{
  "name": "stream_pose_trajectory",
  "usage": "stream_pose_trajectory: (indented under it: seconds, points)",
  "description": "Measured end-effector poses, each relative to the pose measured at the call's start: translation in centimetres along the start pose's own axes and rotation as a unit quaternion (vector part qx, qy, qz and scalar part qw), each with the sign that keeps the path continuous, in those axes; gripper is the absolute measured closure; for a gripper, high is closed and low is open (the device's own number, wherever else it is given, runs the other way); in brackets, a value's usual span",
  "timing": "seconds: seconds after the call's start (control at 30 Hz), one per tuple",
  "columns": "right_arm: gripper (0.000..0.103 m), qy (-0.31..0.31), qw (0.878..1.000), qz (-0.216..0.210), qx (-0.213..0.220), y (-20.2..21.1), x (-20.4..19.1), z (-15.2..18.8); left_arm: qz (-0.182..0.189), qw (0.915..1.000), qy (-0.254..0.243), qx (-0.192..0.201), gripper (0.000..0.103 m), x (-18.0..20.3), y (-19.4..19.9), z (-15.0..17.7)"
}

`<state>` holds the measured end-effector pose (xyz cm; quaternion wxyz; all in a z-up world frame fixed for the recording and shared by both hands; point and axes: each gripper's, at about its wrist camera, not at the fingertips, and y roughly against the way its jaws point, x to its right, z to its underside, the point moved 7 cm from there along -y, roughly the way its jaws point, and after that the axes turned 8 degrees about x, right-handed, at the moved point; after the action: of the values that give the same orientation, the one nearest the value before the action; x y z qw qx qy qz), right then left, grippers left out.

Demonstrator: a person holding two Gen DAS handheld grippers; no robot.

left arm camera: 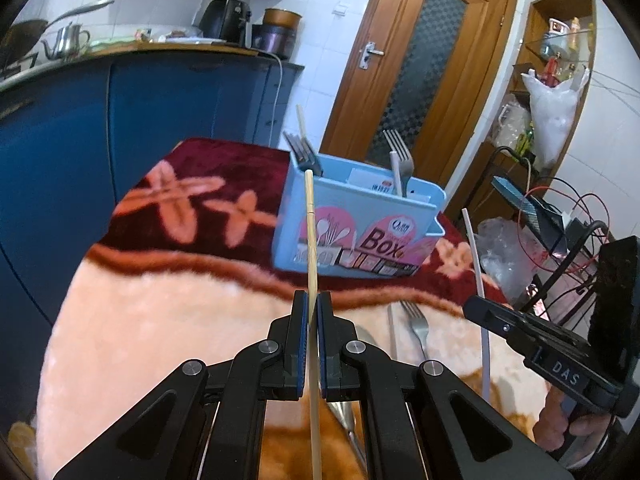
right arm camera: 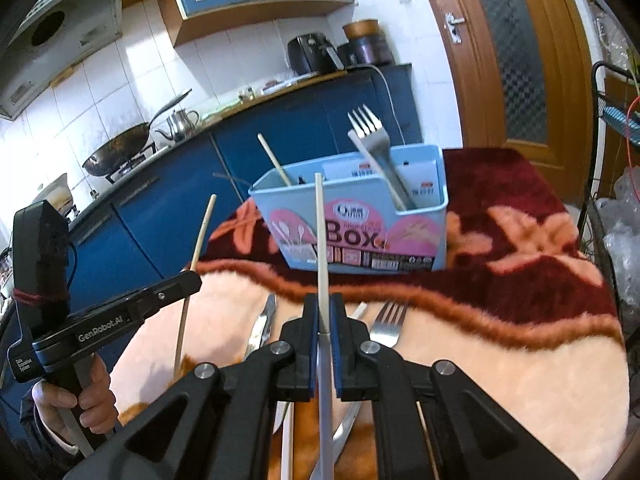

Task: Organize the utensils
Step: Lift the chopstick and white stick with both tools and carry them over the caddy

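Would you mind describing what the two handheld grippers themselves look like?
Both are black plastic with angular linkage arms, round silver pivot bolts and blue pads lining the fingers. The left gripper has white "GenRobot.AI" lettering on its side and a black box bound on with red cord. The right gripper carries "DAS" lettering and a similar black box.

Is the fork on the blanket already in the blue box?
No, that fork lies flat on the blanket in front of the blue box, while a different fork stands inside it.
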<state>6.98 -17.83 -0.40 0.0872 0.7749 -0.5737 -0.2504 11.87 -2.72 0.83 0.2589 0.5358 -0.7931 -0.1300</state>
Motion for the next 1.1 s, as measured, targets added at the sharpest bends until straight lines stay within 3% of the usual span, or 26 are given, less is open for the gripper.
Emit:
stream_pose_trajectory:
  seconds: [0.27, 0.5, 0.87, 1.1]
  points:
    - [0.095, 0.000, 1.000, 0.003, 0.031, 0.4, 0.7, -1.1, 0.010, 0.9994, -0.013, 0.029, 0.099, 1.6, -0.5, -2.5]
    - [0.095, -0.011, 0.999, -0.001, 0.038, 0.3, 1.6, -1.1, 0.010, 0.9963, -0.029, 0.080, 0.099, 2.6, -0.8, -6.3]
    - [0.095, -0.022, 0.999, 0.000, 0.044, 0.0, 3.1, -1.3, 0.013, 0.9828, -0.049, 0.178, 0.099, 4.3, -2.3, -11.9]
    - [0.095, -0.021, 0.998, 0.010, 0.056, 0.3, 4.4, -2.3, -0.001, 0.9742, -0.029, 0.224, 0.099, 4.1, -4.6, -14.2]
